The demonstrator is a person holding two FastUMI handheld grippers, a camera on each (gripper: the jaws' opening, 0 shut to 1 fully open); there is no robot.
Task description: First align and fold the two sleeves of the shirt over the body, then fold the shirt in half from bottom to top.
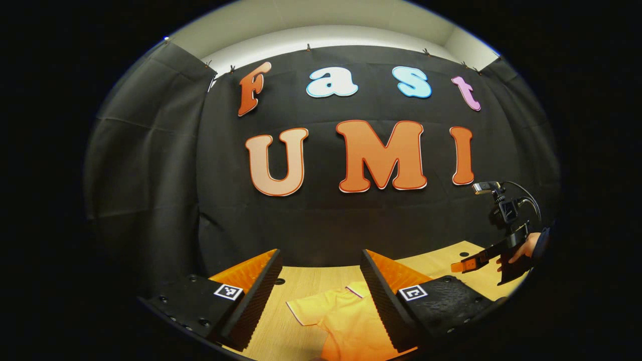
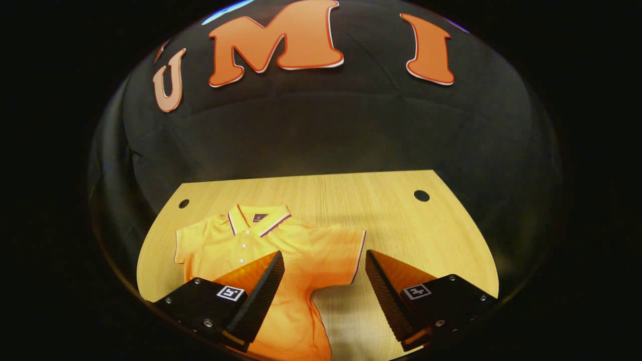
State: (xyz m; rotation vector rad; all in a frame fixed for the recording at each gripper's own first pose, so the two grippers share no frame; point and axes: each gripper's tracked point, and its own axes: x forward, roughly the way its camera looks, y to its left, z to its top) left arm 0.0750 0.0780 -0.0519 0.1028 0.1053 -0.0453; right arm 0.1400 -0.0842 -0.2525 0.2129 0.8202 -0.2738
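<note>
Shirt (image 2: 281,250) lies flat and face up on the wooden table (image 2: 401,215), collar toward the far wall, hem toward the near edge, sitting left of the table's middle in the right gripper view. Both short sleeves are spread out to the sides, neither folded over the body, so I judge the task to be at its very start. Right gripper (image 2: 325,263) hovers above the near part of the table with fingers spread wide and nothing between them; the shirt's right-hand sleeve (image 2: 346,250) sits in the gap between the fingers, which looks like a line-up for pinching that sleeve's edge. Can't tell how high it is above the cloth. In the left gripper view, left gripper (image 1: 321,263) is also wide open and empty, held over the shirt (image 1: 346,316), with the other sleeve (image 1: 306,308) and a bit of collar visible between its fingers. Likely staged the same way, one gripper per sleeve, so both can be brought in aligned. The right gripper (image 1: 464,265) also shows at far right of that view, held by a person's hand (image 1: 524,248), well apart from the left one, consistent with the two working from opposite sides of the shirt. No contact with fabric that I can see on either side.
</note>
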